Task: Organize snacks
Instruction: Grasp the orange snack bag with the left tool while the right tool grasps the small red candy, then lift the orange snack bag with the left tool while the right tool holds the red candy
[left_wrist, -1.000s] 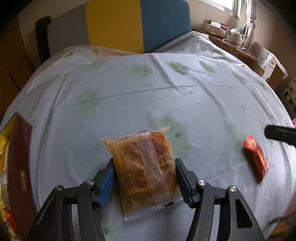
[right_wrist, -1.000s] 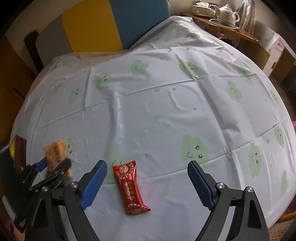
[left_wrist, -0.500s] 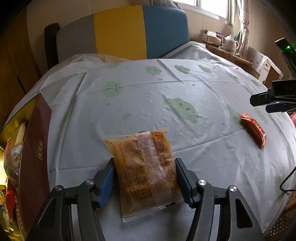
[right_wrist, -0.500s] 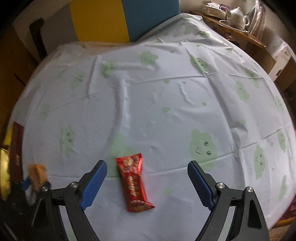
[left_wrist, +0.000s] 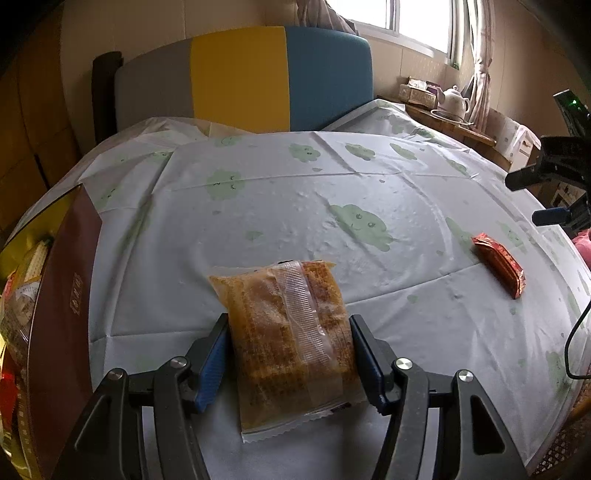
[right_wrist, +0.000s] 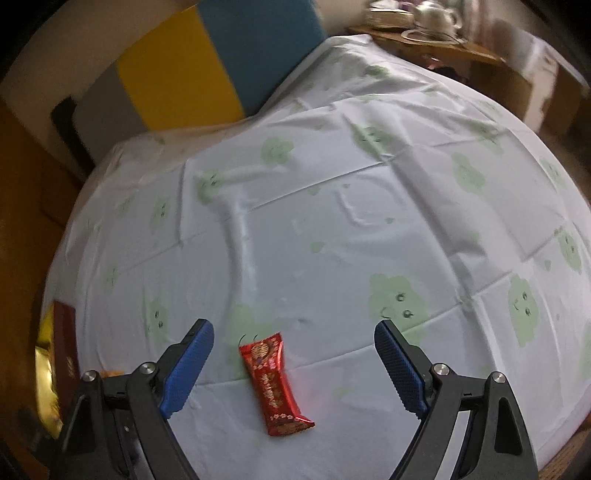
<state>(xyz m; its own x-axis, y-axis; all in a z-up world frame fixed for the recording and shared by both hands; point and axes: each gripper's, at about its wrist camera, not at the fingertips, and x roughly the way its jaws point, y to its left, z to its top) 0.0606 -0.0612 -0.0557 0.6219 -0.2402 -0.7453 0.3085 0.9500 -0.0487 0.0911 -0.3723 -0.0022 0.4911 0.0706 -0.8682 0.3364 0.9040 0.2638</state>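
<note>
Two snacks are handled: the clear packet (left_wrist: 288, 332) is clamped between the left tongs (left_wrist: 288, 354), beside the box (left_wrist: 55, 314). The red bar (right_wrist: 275, 380) lies between the wide-apart right tongs (right_wrist: 293, 369), which should be centred before closing.

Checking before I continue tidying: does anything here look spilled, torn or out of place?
Nothing spilled or torn. Only the red foil-wrapped snack bar lies loose on the cloud-print tablecloth, away from the dark red box.
</note>
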